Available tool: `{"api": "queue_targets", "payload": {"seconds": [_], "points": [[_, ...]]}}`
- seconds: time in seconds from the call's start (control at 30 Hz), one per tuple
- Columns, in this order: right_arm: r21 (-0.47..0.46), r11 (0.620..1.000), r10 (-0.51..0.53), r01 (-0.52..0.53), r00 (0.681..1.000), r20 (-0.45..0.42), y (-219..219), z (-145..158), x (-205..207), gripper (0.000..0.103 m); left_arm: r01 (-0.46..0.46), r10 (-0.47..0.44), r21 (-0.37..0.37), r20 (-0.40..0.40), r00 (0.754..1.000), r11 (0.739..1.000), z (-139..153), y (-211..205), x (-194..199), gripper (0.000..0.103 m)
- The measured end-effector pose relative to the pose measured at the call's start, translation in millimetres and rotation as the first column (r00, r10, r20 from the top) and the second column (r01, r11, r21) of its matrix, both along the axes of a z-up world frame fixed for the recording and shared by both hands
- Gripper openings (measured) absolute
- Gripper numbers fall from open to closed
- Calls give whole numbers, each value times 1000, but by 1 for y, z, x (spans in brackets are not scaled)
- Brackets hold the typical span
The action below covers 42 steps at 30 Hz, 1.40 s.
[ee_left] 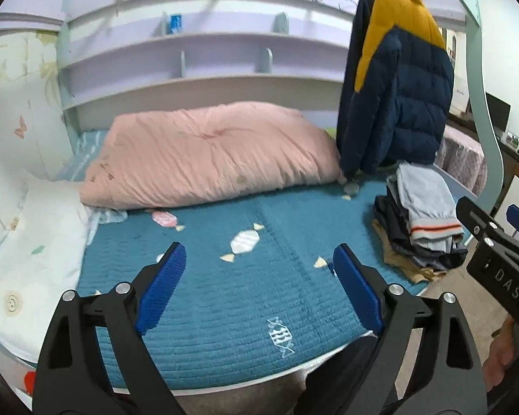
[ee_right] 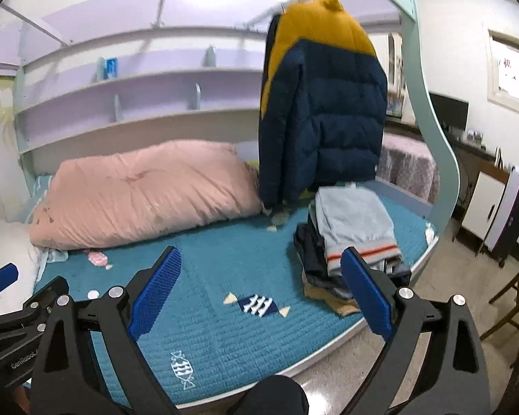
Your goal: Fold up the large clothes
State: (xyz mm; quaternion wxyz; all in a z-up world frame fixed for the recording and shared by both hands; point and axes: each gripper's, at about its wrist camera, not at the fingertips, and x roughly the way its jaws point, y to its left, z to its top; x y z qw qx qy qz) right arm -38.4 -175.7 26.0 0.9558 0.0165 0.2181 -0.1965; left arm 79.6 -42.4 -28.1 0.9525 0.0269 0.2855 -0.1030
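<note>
Folded clothes (ee_right: 353, 238) sit in a soft pile, far right on the bumpy teal quilt (ee_left: 225, 294). Left tool (ee_left: 259, 287) and right tool (ee_right: 259, 297) gape wide, holding nothing.

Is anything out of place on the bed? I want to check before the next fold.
Nothing looks spilled or damaged. The stack of folded clothes sits near the bed's edge, its lower layers skewed and sticking out. The puffer jacket hangs with its hem close to the teal bedspread. Both grippers are open and empty.
</note>
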Motion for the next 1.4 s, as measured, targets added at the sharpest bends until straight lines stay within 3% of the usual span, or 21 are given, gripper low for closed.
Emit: {"api": "queue_targets", "payload": {"seconds": [0.27,0.73,1.0,1.4], "points": [[-21,1000,-17,19,997,71,20,9,-18,91,-33,35,-23,63,997,999,19,18,-26,88],[-122,990,-53,76,981,185,39,20,-48,94,-8,12,-28,114,993,1000,38,18,-51,90],[-57,997,-34,45,984,174,33,19,-49,94,-30,33,-25,148,988,999,42,18,-59,90],[-63,998,13,-5,991,130,38,12,-44,95,-46,52,-46,130,990,998,42,24,-59,90]]}}
